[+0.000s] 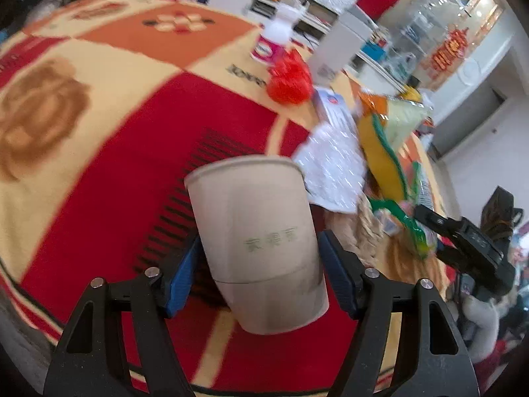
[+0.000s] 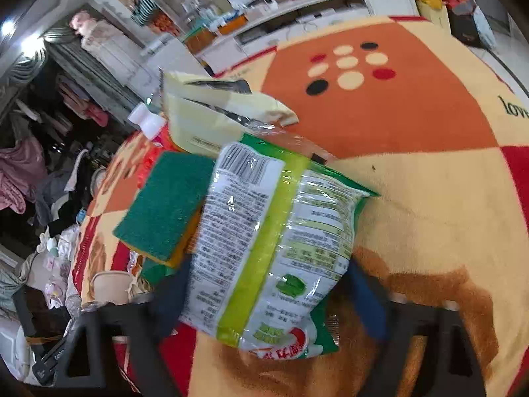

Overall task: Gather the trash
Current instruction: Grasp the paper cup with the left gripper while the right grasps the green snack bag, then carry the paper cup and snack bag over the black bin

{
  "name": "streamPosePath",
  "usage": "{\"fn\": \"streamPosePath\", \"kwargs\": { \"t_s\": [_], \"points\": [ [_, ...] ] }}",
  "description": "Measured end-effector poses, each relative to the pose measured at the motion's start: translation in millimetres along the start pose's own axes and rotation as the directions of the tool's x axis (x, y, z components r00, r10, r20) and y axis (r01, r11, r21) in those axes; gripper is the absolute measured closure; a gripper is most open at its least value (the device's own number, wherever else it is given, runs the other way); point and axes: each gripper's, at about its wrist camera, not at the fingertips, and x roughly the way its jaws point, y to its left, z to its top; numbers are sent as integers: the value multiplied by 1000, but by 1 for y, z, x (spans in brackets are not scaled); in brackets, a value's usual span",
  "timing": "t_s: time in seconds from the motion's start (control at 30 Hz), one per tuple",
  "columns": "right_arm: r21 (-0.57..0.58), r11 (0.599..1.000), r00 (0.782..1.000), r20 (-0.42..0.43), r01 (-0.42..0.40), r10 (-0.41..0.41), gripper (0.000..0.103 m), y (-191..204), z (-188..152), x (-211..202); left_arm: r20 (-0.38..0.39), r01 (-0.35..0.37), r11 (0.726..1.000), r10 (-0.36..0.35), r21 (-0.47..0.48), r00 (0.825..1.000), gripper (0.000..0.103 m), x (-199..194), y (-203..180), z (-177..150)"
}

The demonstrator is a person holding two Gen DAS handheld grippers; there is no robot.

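I am looking down at a soft blanket [image 1: 99,106] with red, orange and cream squares. My left hand-held gripper [image 1: 258,274] is sitting around a plain paper cup [image 1: 254,241]. The cup is tipping over, with its open mouth pointing away from me. The blue pads [image 1: 180,273] are just beside the cup on both sides, but I cannot tell if they are squeezing it.

My right hand-held gripper [image 2: 264,301] is sitting around a crinkly snack bag [image 2: 274,248] with green and white print. The bag is lying between the two fingers, and the picture is too blurry there to tell if they are pinching it.

Just past the bag, a green scrubbing sponge [image 2: 165,205] is lying on the blanket, and a pale yellow packet [image 2: 211,115] is lying behind it. A white bottle cap [image 2: 147,120] is peeking out beside the packet. In the left view, a red bunched-up thing [image 1: 291,81] is sitting farther back on the blanket.
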Motion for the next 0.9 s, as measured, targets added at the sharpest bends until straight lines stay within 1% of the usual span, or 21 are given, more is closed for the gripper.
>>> {"fn": "streamPosePath", "kwargs": {
  "t_s": [0.03,0.07,0.13,0.27,0.4,0.53,0.7,0.9],
  "points": [
    [-10,1000,1000,1,-6,6,46,0,0,-2,1,14,1000,-14,0,1000,43,-1,-1,-1],
    [-29,1000,1000,9,-11,11,47,2,-1,-7,11,1,1000,-2,16,1000,43,-3,-5,-2],
    [-73,997,999,34,-3,5,53,7,-2,-20,25,3,999,-4,38,1000,44,-7,-9,-3],
    [-115,993,996,90,13,-3,54,7,-4,-48,56,28,997,-31,65,998,44,-26,-19,-3],
    [-119,992,991,133,33,-16,54,0,-6,-69,76,45,994,-52,98,996,44,-45,-33,-4],
    [-106,991,981,182,81,-61,54,-14,-11,-93,89,63,988,-76,140,993,44,-56,-52,-6],
    [-52,991,970,219,122,-108,54,-41,-18,-122,78,96,975,-113,201,990,44,-56,-84,-12],
    [7,987,954,253,161,-158,54,-71,-28,-152,40,137,954,-153,266,987,44,-48,-123,-23]
  ]
}}
